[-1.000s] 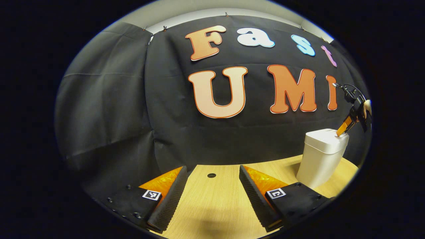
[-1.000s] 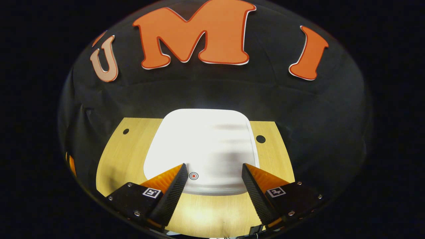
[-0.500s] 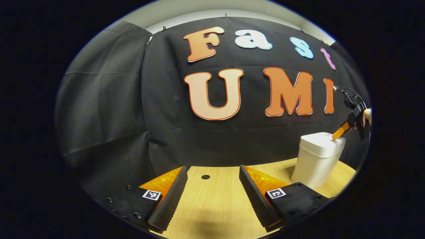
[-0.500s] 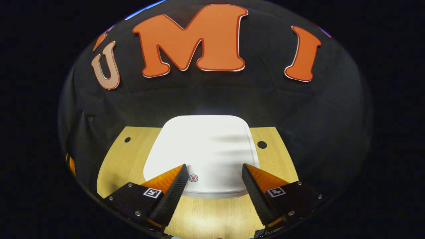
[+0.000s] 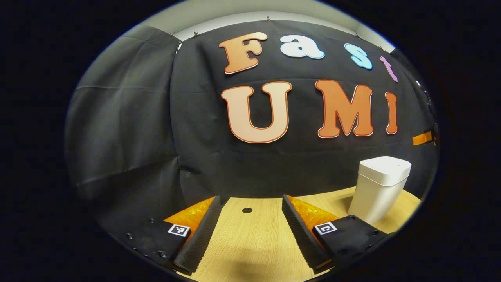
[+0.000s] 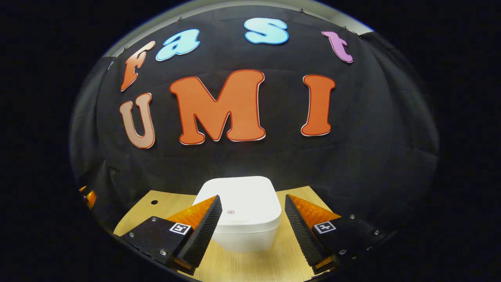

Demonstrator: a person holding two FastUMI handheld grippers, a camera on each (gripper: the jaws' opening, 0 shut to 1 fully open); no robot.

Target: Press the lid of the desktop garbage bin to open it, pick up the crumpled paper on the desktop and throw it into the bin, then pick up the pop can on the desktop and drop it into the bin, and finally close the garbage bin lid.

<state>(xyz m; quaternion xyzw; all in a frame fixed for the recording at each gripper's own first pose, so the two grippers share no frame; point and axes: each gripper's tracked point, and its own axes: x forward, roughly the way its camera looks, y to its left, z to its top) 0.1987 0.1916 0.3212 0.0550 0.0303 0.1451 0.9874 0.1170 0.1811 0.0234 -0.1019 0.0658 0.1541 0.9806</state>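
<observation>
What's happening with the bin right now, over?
Left hand-held gripper open, over bare desk. Right hand-held gripper open, above the bin, not touching. Lid down. Nothing in the way.

The bench (image 5: 250,239) was light wood-grain, with a small round hole (image 5: 247,210) ahead of the left gripper (image 5: 249,229). A white garbage bin (image 5: 379,188) stood upright on it, ahead and right of that gripper, just ahead of the right gripper (image 6: 250,229), lid (image 6: 240,205) closed.
</observation>
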